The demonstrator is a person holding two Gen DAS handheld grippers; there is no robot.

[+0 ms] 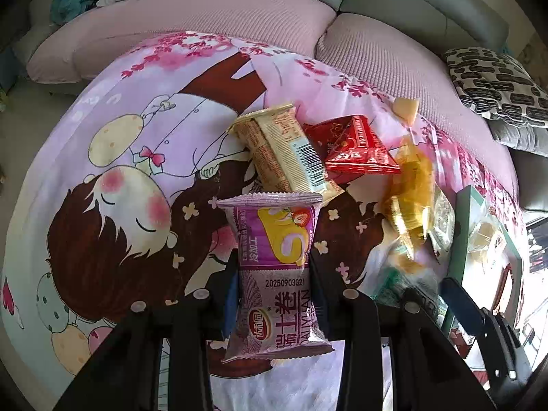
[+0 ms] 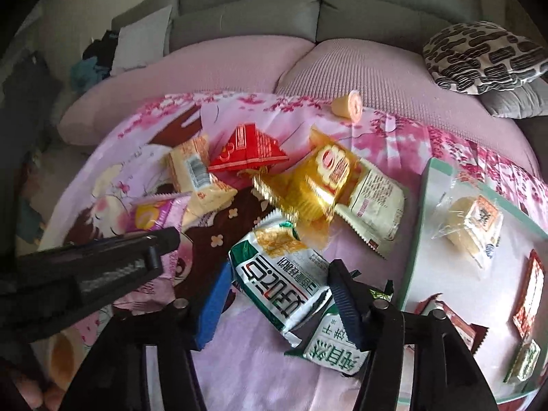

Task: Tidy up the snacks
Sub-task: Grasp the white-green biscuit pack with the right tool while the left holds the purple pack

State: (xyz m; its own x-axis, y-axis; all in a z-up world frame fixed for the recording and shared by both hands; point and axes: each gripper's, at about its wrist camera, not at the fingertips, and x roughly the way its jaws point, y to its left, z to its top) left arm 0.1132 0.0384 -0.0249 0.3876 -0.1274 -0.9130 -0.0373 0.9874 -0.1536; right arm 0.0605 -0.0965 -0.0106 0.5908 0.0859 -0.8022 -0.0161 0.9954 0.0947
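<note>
— Nearest, what are the claws doing?
— Left gripper (image 1: 274,294) is clamped on the purple snack pack (image 1: 274,274); right gripper (image 2: 277,294) is clamped on the green-and-white packet (image 2: 284,284).
— And by size?
— Cartoon blanket (image 1: 120,171) under everything, tray (image 2: 424,205) on the right, then gold pack (image 2: 318,185), red pack (image 2: 250,150), small roll (image 2: 349,102) far off.

The left tool (image 1: 274,294) points steeply downward, its jaws clamped on something between them. The right tool (image 2: 281,294) — blue-padded fingers (image 2: 214,308) — likewise grips, tilted downward.
</note>
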